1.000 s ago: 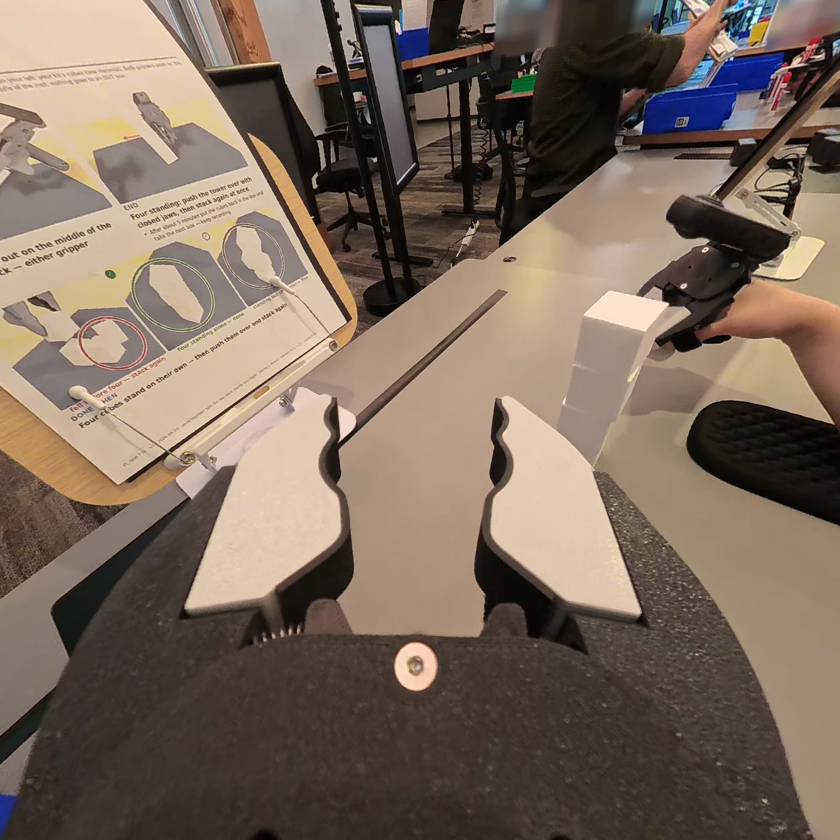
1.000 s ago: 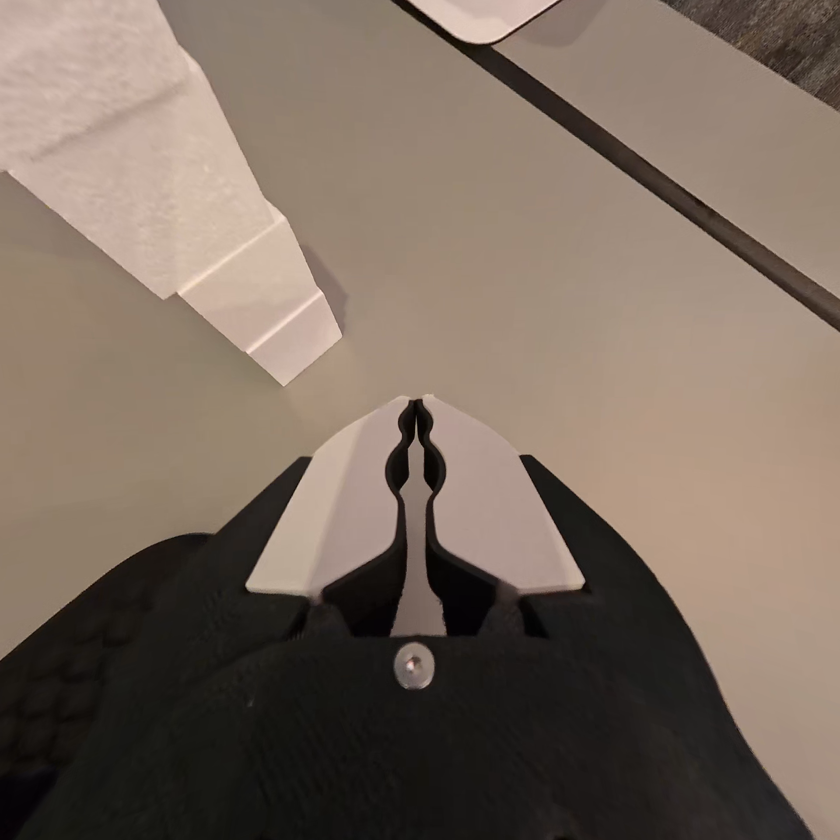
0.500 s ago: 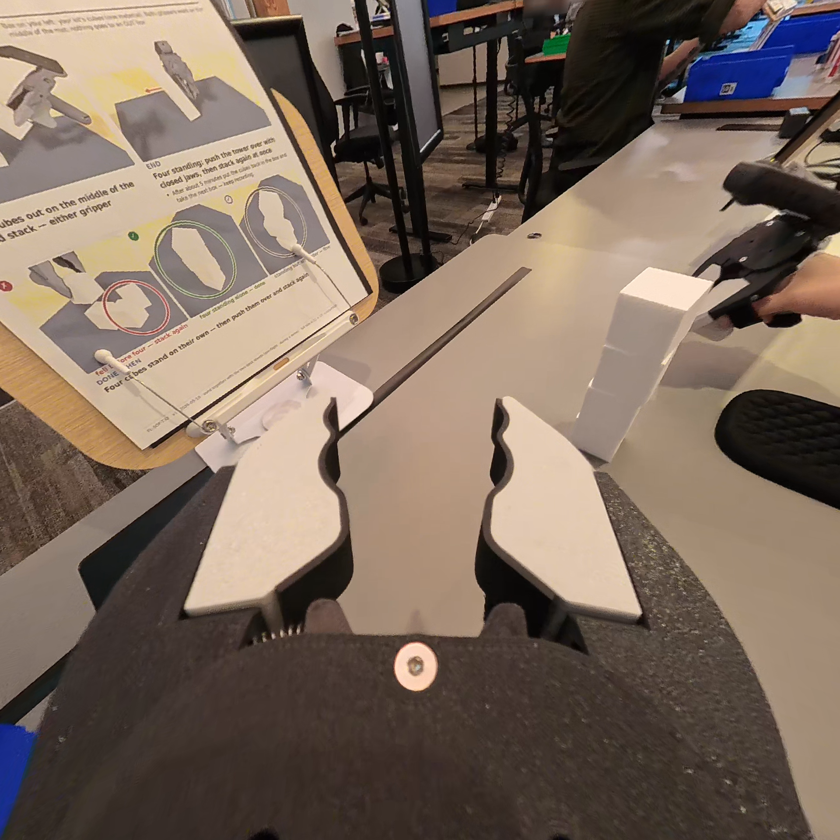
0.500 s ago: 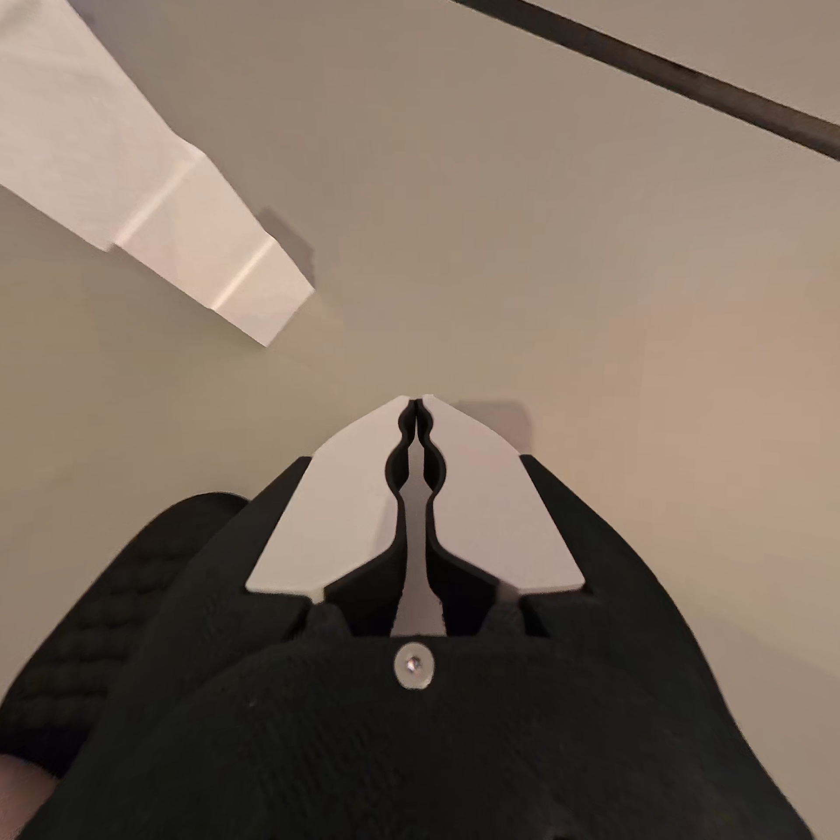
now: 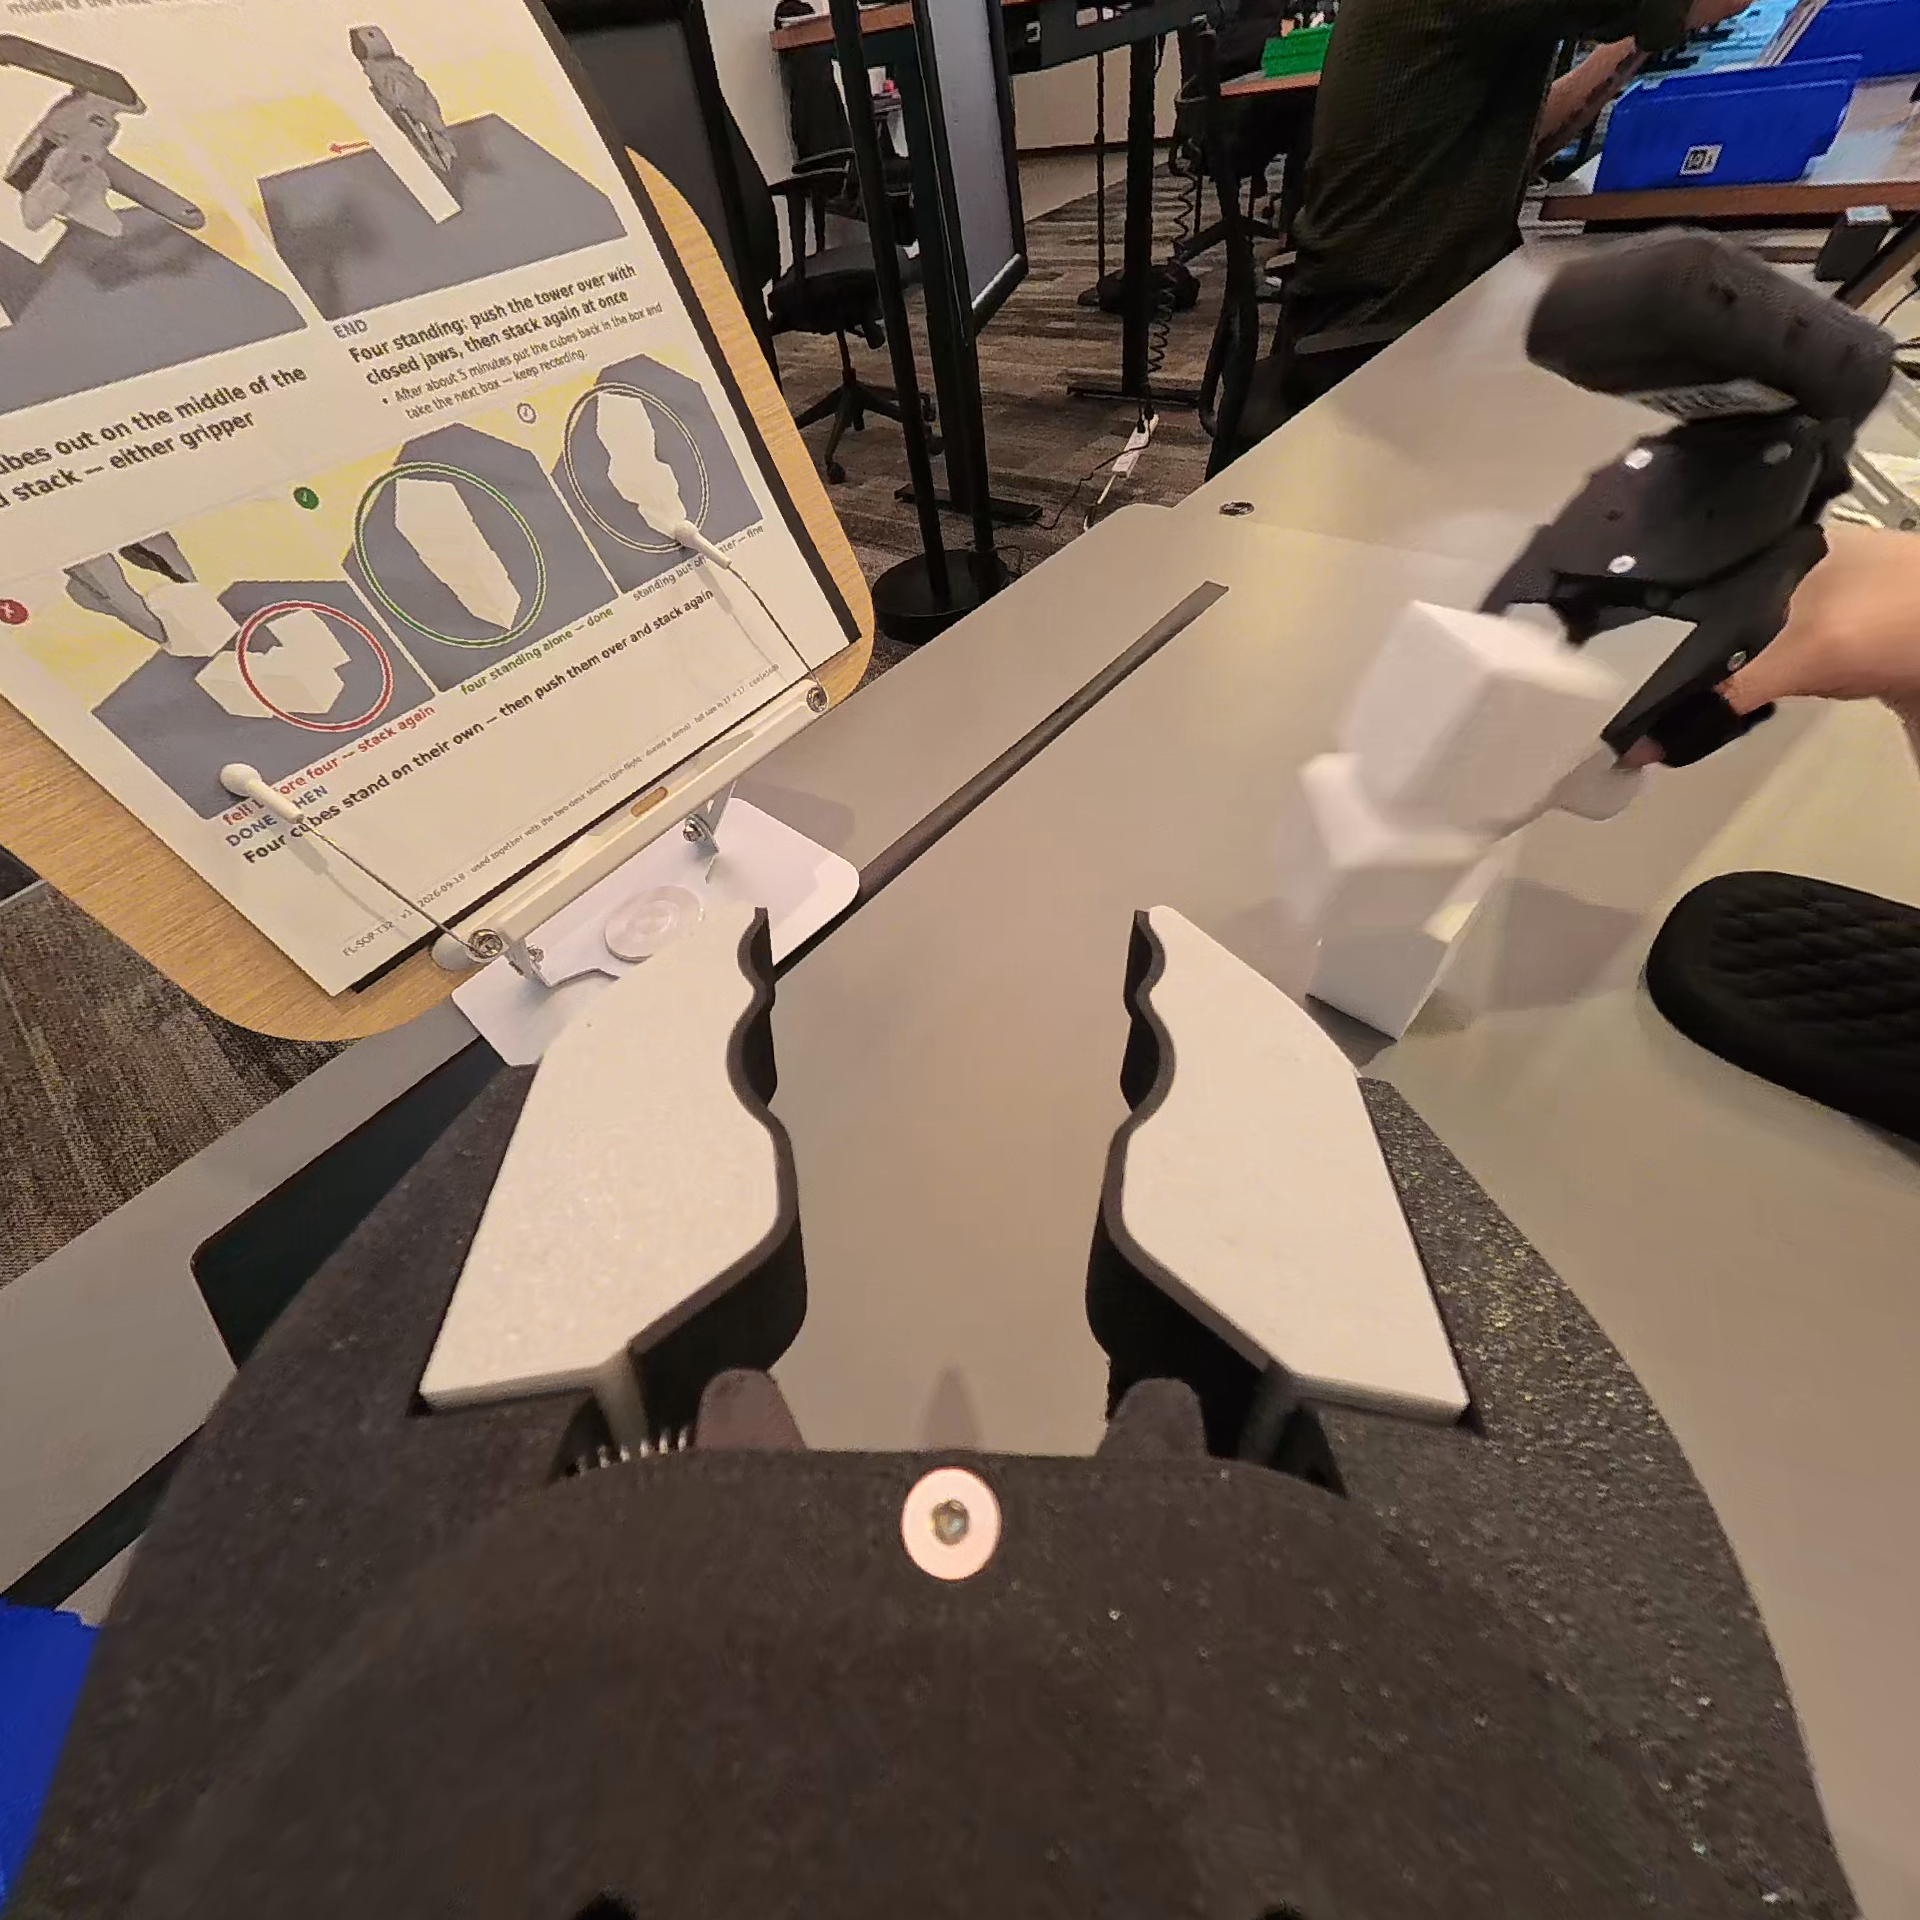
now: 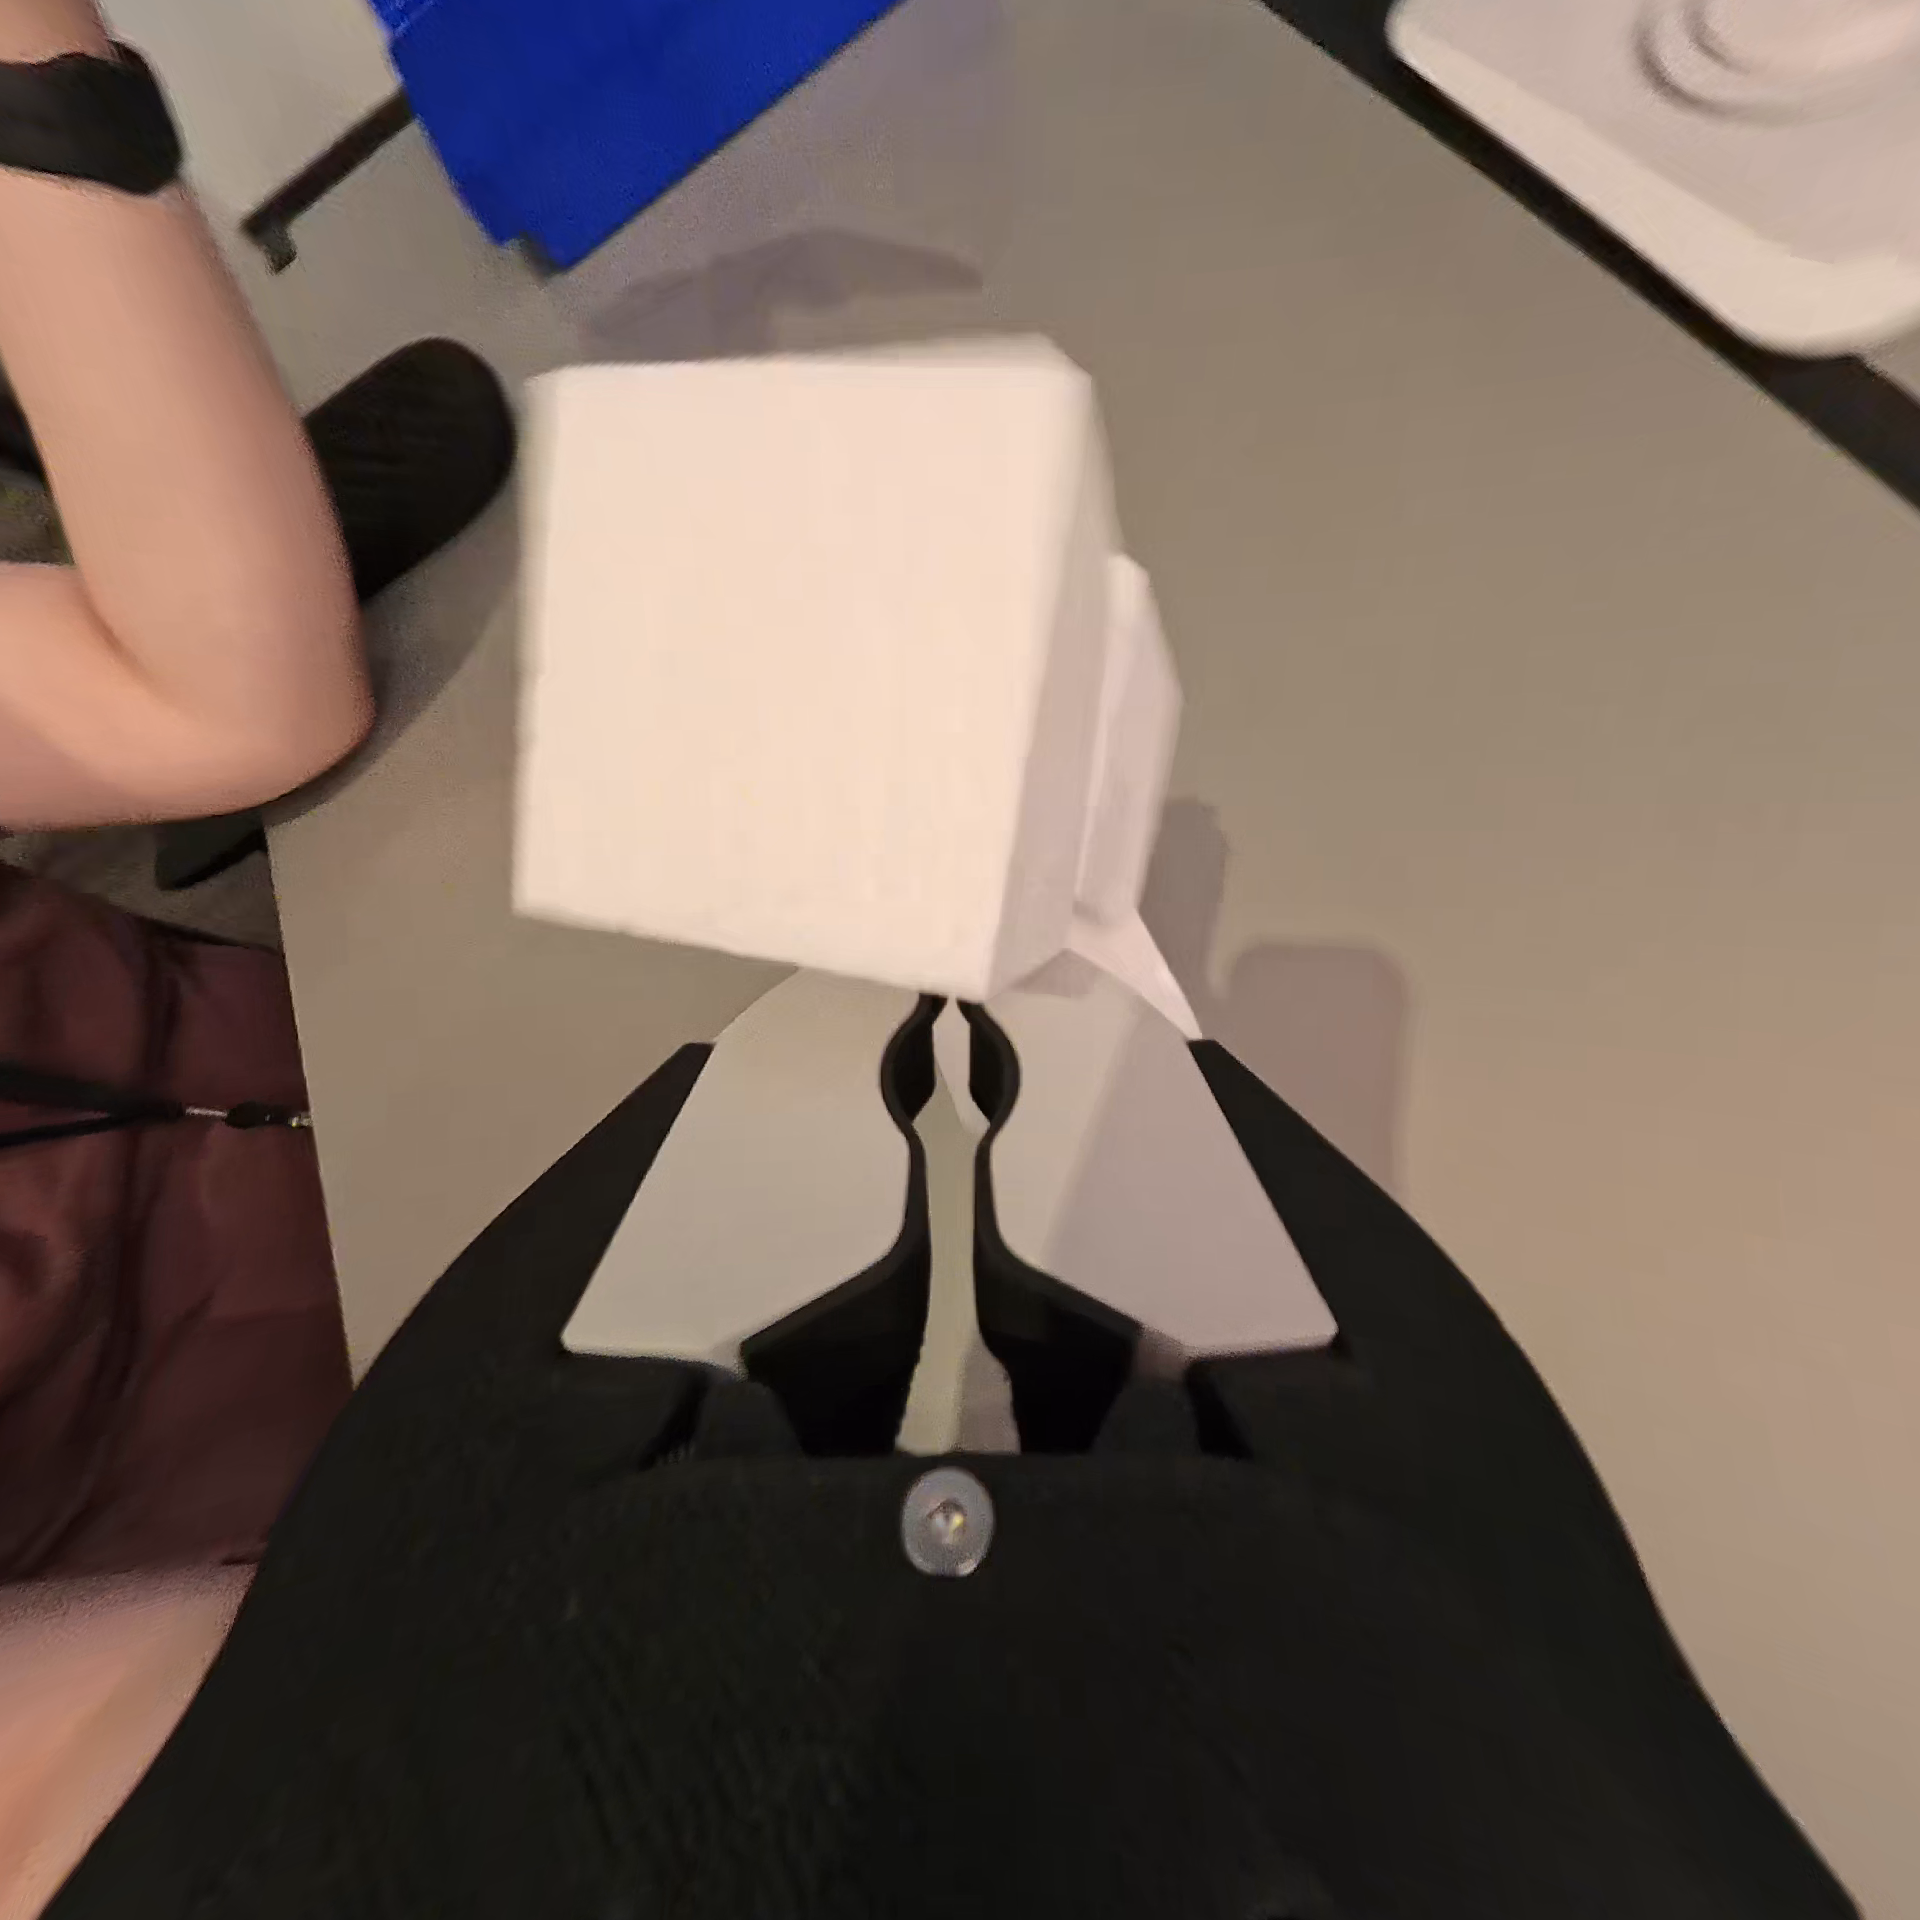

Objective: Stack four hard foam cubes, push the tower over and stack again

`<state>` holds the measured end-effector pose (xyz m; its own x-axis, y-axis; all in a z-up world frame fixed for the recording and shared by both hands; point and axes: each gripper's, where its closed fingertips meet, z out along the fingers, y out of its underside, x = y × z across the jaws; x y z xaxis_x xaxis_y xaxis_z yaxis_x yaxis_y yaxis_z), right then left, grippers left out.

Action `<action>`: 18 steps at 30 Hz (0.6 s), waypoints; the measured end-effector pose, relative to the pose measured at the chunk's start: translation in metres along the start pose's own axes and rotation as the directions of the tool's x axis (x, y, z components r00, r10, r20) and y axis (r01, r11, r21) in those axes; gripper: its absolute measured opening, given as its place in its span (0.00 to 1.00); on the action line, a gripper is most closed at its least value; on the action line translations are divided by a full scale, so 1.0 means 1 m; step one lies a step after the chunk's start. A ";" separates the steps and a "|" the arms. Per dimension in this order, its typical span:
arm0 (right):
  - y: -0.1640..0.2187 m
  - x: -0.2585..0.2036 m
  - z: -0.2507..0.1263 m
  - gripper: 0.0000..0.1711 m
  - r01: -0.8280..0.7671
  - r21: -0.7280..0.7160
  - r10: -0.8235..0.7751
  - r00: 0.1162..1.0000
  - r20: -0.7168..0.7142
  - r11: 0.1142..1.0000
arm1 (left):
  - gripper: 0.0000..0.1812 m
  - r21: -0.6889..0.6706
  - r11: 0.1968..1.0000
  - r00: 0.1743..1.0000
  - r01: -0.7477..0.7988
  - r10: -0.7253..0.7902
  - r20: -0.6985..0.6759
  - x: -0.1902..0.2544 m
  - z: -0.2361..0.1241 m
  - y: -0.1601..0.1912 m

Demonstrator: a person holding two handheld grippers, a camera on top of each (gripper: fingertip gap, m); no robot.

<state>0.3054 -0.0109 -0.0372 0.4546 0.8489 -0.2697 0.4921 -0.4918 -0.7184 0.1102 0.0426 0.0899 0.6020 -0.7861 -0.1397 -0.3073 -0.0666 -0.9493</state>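
The white foam cube tower [image 5: 1392, 831] is mid-topple on the grey table [image 5: 1558, 1299]: the bottom cube [image 5: 1377, 961] sits flat while the top cube [image 5: 1455, 717] is tilted hard and hanging off toward the right, all a bit motion-blurred. The right gripper [image 5: 1605, 792] has its fingers pinched together with nothing between them, and its tips are right up against the tilted upper cubes; a hand [image 5: 1839, 644] holds it from the right edge. In the right wrist view the top cube [image 6: 800, 665] fills the middle of the frame, sitting right over the gripper's [image 6: 951, 1006] tips, with more of the stack peeking out behind it. The left gripper [image 5: 948, 997] is spread wide, gripping nothing, hovering over bare table well to the left of the tower. On writing: there's an instruction sheet [image 5: 343, 447] with printed text and pictures, clipped to a wooden board on a white stand [image 5: 665, 935] at the left, plus a blue bin [image 5: 1725, 125] with a small label in the background. No brand marks I can spot on either gripper. A black wrist pad [image 5: 1797, 997] lies just right of the tower, and a person's arm [image 6: 156, 540] with a black band shows in the right wrist view.
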 end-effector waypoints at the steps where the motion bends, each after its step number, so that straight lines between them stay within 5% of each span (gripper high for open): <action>1: -0.012 -0.006 0.007 0.00 0.044 -0.024 -0.044 0.999 0.005 0.999 | 0.36 0.001 1.000 1.000 -0.001 0.001 0.000 0.000 0.000 0.000; 10: -0.057 -0.014 0.007 0.00 0.213 -0.151 -0.224 0.973 -0.058 0.965 | 0.37 -0.017 1.000 0.999 0.007 -0.006 0.042 -0.009 -0.009 0.004; 18: 0.023 0.033 -0.050 0.01 0.077 -0.126 -0.097 0.982 -0.159 0.989 | 0.36 -0.049 0.999 0.998 0.011 -0.008 0.055 -0.010 0.000 0.008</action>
<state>0.3687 -0.0035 -0.0304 0.5172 0.8508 -0.0931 0.6153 -0.4452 -0.6505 0.1022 0.0495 0.0841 0.6441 -0.7506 -0.1475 -0.3370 -0.1053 -0.9356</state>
